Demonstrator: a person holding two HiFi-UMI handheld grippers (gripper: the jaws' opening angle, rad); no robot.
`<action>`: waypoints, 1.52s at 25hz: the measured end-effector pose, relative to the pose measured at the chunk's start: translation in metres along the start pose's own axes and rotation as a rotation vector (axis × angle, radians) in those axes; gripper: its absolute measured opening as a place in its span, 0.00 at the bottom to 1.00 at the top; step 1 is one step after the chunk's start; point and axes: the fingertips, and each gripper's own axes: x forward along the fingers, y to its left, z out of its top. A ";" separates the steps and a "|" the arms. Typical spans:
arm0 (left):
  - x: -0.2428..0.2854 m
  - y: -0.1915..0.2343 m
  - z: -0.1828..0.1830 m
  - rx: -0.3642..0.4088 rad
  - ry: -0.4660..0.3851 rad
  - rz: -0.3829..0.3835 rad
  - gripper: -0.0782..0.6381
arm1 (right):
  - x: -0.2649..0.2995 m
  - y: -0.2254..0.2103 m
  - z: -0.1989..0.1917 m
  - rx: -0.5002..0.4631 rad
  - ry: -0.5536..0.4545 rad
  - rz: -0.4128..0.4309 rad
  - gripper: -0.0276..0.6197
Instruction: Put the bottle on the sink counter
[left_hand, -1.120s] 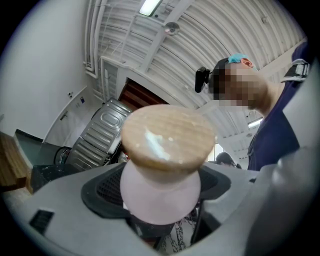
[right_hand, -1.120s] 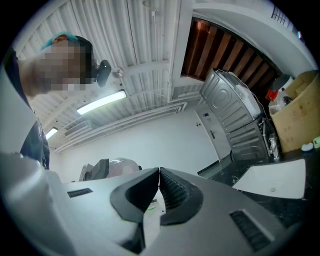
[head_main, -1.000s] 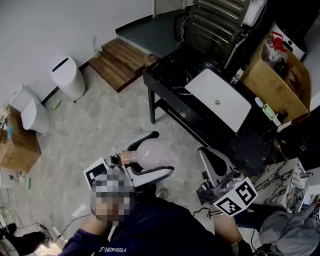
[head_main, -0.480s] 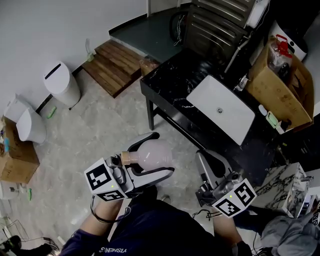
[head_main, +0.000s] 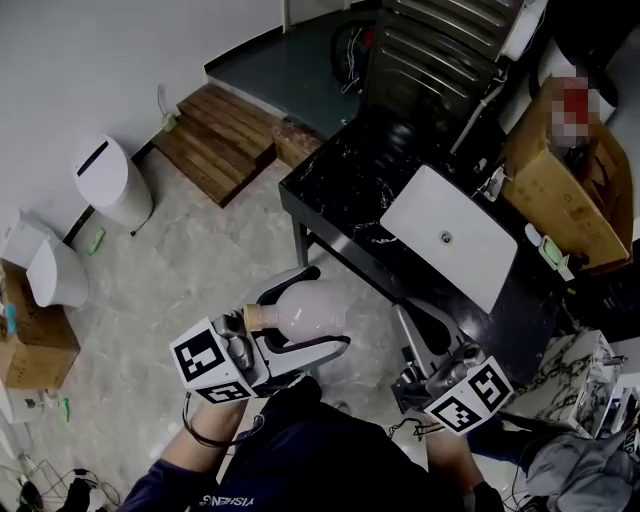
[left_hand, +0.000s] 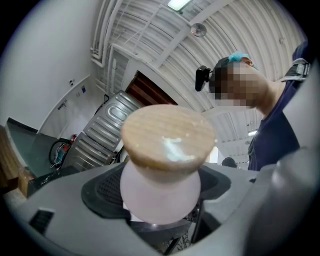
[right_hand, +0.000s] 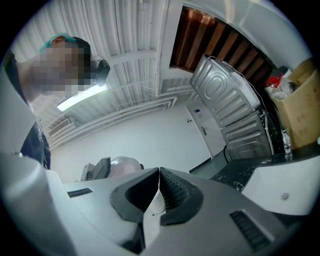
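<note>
Bottle held off the worktop, short of the sink.
Left gripper (head_main: 328, 305) fingers pinched the pale bottle (head_main: 300, 308) round its body, cork (left_hand: 167, 135) toward the gripper, over the floor well short of the sink (head_main: 420, 215). Right gripper (head_main: 408, 312) fingers were pressed together, empty, just short of the sink's worktop (head_main: 340, 185).

bottle (head_main: 308, 308): showing frosted, pale pink, smooth body
stopper (left_hand: 167, 134): showing light wood grain, matt
sink counter (head_main: 335, 185): gleaming glossy, black veined stone
basin (head_main: 455, 235): looking white, smooth

The bottle (left_hand: 160, 192) hides most of its body behind its wooden cap (left_hand: 167, 135).
</note>
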 end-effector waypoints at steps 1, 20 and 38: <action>0.001 0.007 0.003 -0.003 0.002 -0.005 0.67 | 0.008 -0.002 0.001 0.000 0.001 -0.004 0.08; -0.001 0.104 0.043 0.001 0.032 -0.052 0.67 | 0.107 -0.032 0.011 -0.006 -0.003 -0.068 0.08; 0.022 0.149 0.048 0.023 0.038 -0.030 0.67 | 0.142 -0.075 0.021 0.004 -0.022 -0.044 0.08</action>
